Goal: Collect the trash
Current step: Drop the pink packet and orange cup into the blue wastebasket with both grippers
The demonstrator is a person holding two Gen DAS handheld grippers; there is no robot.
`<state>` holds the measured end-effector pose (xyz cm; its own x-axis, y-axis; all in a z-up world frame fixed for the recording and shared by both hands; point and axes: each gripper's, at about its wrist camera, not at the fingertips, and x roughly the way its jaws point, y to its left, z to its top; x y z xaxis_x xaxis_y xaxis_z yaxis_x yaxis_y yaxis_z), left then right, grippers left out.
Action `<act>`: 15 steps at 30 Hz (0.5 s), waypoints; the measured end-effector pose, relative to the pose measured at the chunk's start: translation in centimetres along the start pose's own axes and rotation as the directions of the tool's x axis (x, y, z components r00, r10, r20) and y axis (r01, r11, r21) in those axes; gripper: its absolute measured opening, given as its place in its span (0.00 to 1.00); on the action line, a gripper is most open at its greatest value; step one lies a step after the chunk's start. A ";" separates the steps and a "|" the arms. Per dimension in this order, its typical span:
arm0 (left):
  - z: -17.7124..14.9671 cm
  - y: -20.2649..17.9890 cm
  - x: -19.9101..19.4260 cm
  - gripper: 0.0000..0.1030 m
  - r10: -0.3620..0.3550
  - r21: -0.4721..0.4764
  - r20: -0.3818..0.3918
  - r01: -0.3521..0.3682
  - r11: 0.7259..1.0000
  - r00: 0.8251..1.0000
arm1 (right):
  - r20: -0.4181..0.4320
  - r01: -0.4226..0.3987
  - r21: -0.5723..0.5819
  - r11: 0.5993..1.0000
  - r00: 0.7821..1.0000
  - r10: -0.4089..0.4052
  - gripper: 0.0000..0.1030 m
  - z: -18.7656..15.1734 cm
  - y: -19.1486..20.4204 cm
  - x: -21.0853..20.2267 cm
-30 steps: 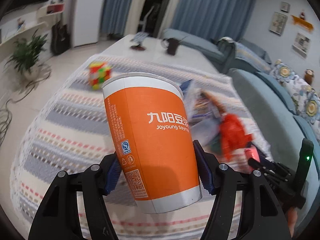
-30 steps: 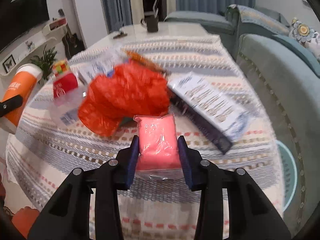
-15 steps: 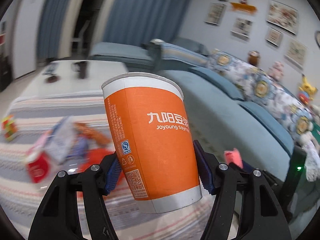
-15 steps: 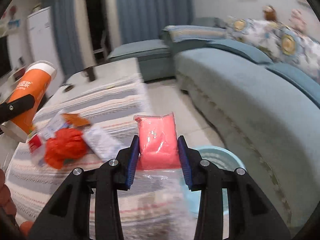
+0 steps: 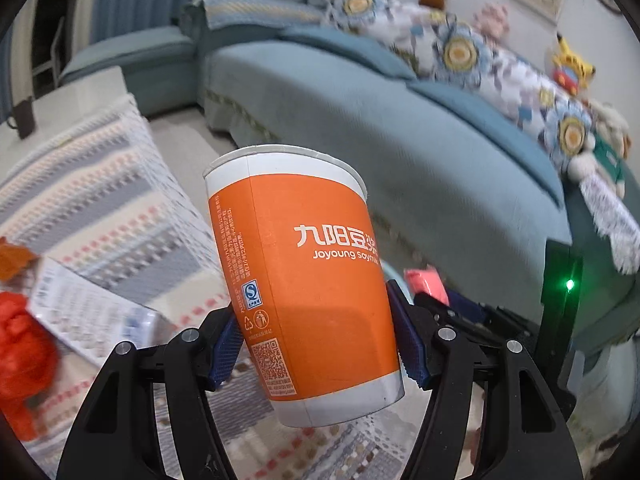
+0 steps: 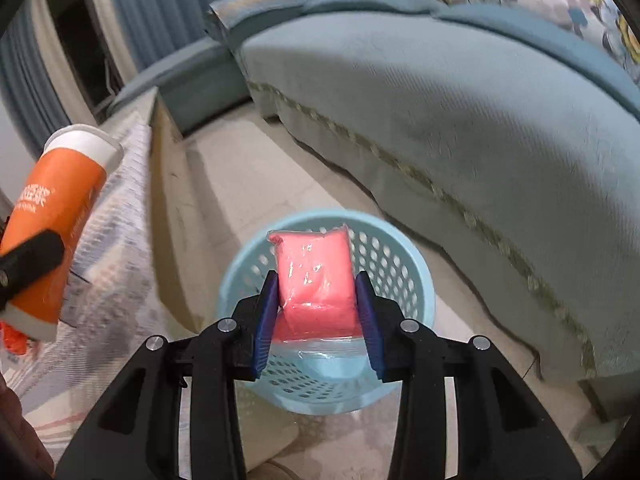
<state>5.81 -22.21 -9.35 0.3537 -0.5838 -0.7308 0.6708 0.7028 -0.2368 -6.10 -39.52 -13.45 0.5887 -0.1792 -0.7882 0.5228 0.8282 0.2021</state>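
Observation:
My left gripper [image 5: 316, 344] is shut on an orange paper cup [image 5: 304, 280] with a white rim, held upright and slightly tilted over the table's right edge. The cup also shows at the left of the right wrist view [image 6: 52, 216]. My right gripper [image 6: 316, 312] is shut on a pink plastic-wrapped packet [image 6: 316, 276] and holds it above a light blue perforated trash basket [image 6: 404, 268] on the floor. The pink packet also shows in the left wrist view [image 5: 426, 282], just right of the cup.
A striped tablecloth [image 5: 104, 200] covers the table at left, with a crumpled red bag [image 5: 20, 352] and a white printed box [image 5: 88, 312] on it. A blue sofa [image 6: 460, 112] runs along the right, close to the basket. Beige floor [image 6: 248, 168] lies between table and sofa.
Both grippers swung right, away from the table toward the sofa. The right gripper with the pink packet now hangs over the blue basket. The cup stays gripped.

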 end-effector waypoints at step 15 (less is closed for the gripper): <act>0.0 1.3 -1.4 0.77 -0.009 -0.016 0.008 0.009 1.000 1.000 | -0.013 0.002 0.046 0.999 1.000 -0.001 0.47 0.3 -0.9 1.0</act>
<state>6.16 -20.46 -8.66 0.3529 -0.5933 -0.7235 0.6631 0.7042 -0.2539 -5.82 -40.56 -14.24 0.5803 -0.1733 -0.7958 0.5517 0.8024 0.2276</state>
